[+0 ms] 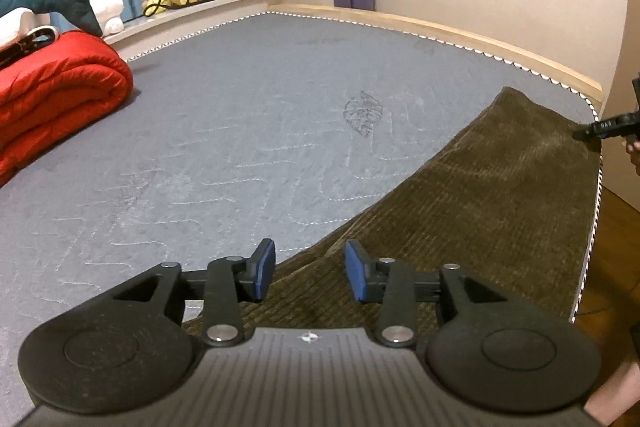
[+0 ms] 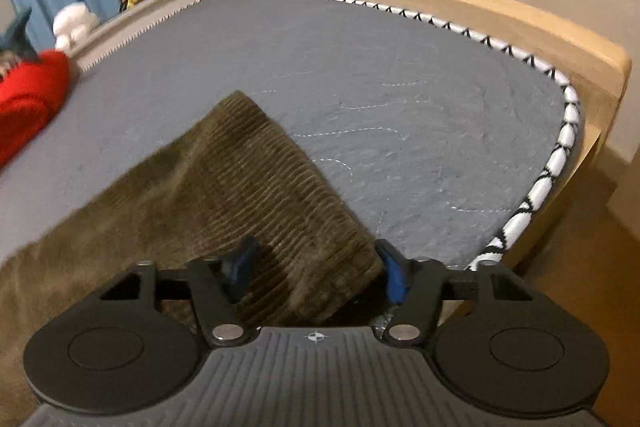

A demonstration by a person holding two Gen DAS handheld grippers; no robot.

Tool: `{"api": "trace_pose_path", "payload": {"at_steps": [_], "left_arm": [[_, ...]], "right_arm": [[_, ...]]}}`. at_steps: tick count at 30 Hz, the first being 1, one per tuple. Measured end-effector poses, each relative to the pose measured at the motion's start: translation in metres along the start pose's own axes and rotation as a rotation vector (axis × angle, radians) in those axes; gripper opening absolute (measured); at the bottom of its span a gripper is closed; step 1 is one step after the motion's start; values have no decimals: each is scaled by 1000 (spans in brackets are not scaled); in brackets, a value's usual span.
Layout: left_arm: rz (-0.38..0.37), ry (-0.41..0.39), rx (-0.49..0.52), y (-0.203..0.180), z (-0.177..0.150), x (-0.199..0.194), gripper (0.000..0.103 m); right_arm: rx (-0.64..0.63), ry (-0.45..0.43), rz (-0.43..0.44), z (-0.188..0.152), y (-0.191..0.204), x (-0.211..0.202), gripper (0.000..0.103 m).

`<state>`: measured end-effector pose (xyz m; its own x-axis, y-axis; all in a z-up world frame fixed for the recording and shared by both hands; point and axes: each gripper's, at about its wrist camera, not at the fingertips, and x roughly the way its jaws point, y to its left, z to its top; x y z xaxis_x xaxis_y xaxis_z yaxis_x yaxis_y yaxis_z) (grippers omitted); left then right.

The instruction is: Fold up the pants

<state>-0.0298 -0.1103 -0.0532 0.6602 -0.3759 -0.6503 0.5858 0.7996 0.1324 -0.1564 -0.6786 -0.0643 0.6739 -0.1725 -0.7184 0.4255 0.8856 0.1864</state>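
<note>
The brown pants (image 1: pixel 500 187) lie flat along the near edge of the grey bed (image 1: pixel 240 131). The left gripper (image 1: pixel 310 269) hangs over one end, jaws spread, holding nothing. The right gripper (image 2: pixel 316 269) has its jaws apart around the other end, not squeezing. I think the pants are mid-fold. Next, both must pinch the cloth.

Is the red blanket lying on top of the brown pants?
No, the red blanket sits folded at the far left of the mattress, well apart from the brown pants spread along its right side.
</note>
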Motion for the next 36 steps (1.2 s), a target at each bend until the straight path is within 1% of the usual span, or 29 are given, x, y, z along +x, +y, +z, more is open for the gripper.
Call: {"api": "trace_pose_path", "payload": {"at_steps": [1, 2, 3, 5, 6, 9, 10, 11, 13, 15, 17, 19, 22, 23, 25, 26, 28, 29, 30, 31, 32, 34, 36], "left_arm": [[1, -1, -5, 1, 0, -1, 45], [4, -3, -10, 2, 0, -3, 45], [7, -6, -13, 3, -1, -5, 45], [10, -15, -15, 6, 0, -11, 45], [11, -23, -17, 7, 1, -14, 45], [13, -46, -30, 11, 1, -24, 45], [15, -53, -33, 12, 2, -27, 45], [16, -58, -36, 13, 2, -30, 46], [21, -63, -45, 18, 0, -34, 46], [29, -60, -62, 24, -1, -37, 46], [34, -62, -77, 30, -3, -41, 46], [44, -63, -100, 36, -7, -45, 46], [41, -46, -132, 47, -15, -47, 46], [44, -36, -138, 50, -18, -47, 46], [46, -10, -152, 55, -24, -44, 47], [46, 3, -161, 58, -26, -44, 47], [43, 14, -173, 61, -30, -45, 48], [40, 10, -173, 63, -31, -47, 50], [37, 5, -171, 63, -31, -49, 52], [33, 0, -170, 64, -31, -52, 53], [29, -3, -170, 63, -30, -53, 53], [15, -13, -169, 62, -28, -56, 53], [2, -21, -165, 62, -24, -56, 54]], "right_arm": [[14, -4, -5, -1, -3, -2, 39], [54, -6, 8, 1, -9, -4, 32], [79, -12, 16, 2, -11, -8, 30], [85, -45, 24, 4, -6, -21, 25], [88, -64, 32, 7, -1, -28, 24], [127, -131, 104, 15, 20, -50, 20], [115, -157, 129, 18, 34, -59, 19], [46, -194, 149, 20, 58, -71, 19], [-144, -274, 194, 17, 114, -93, 19], [-292, -324, 314, 6, 178, -115, 19], [-414, -322, 457, -15, 245, -130, 18], [-541, -291, 583, -44, 305, -138, 18], [-765, -201, 758, -112, 394, -143, 18], [-820, -164, 781, -132, 413, -141, 20], [-956, -48, 789, -176, 449, -132, 24], [-1021, -26, 784, -196, 459, -129, 24], [-1055, -20, 784, -212, 462, -129, 24], [-1032, -23, 788, -210, 458, -129, 26], [-990, -30, 786, -202, 453, -129, 30], [-940, -46, 779, -191, 446, -126, 38], [-876, -76, 768, -176, 434, -125, 44], [-751, -156, 719, -146, 403, -121, 45], [-610, -269, 604, -114, 361, -115, 45]]}}
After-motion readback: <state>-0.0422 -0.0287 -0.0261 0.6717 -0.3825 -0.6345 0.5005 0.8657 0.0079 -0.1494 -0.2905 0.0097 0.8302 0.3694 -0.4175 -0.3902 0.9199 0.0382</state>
